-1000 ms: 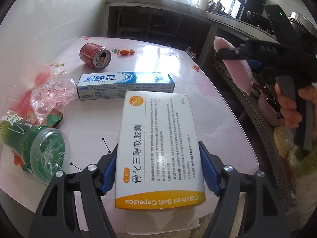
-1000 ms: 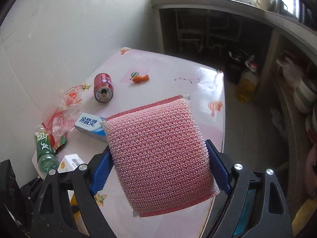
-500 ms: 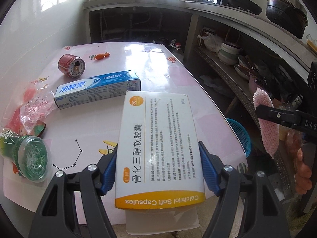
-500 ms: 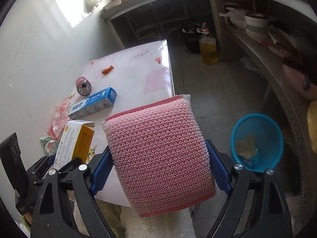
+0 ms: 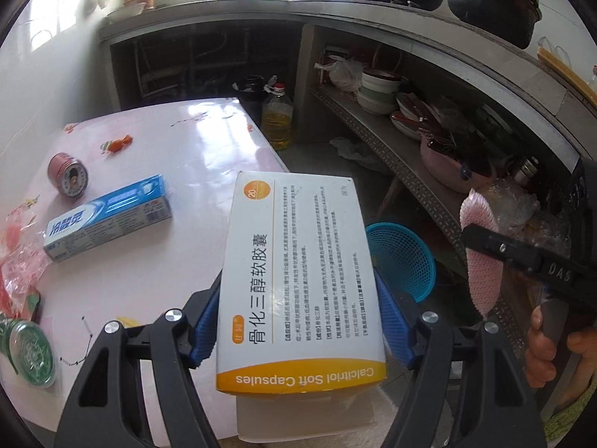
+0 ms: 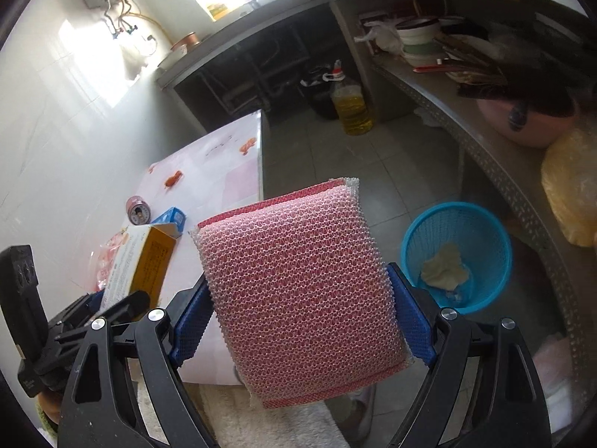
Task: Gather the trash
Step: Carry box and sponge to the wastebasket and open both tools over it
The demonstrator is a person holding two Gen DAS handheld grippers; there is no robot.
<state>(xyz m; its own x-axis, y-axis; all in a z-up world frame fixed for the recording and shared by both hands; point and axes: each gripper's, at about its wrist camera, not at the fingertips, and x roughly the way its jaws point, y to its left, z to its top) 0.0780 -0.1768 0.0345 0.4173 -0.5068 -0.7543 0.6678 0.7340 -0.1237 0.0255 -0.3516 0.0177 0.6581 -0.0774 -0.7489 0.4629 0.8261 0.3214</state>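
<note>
With my left tongs clamping the box and right tongs clamping the sponge, I'd centre each over the bin on the floor before releasing.

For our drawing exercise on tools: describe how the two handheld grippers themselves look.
Both the left gripper and the right gripper have matt black plastic arms with triangular cut-outs, silver round screw heads and ribbed blue pads. The right gripper's black body carries raised letters "DAS".
</note>
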